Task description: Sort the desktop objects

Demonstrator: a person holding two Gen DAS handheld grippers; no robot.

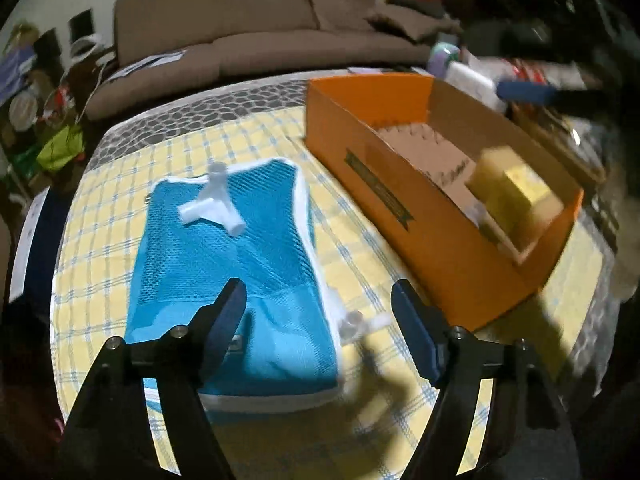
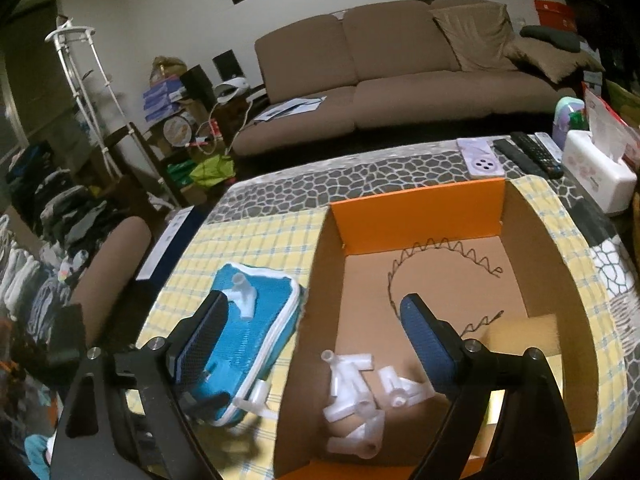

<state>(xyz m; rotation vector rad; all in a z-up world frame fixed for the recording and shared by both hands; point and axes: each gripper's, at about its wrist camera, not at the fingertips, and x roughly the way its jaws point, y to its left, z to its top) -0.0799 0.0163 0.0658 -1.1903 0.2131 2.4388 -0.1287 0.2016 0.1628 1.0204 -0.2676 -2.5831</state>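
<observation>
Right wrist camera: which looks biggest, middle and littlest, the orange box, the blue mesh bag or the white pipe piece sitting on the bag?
1. The orange box looks biggest.
2. The blue mesh bag looks middle-sized.
3. The white pipe piece on the bag looks littlest.
The gaps are wide, so nearness to the camera hardly matters.
</observation>
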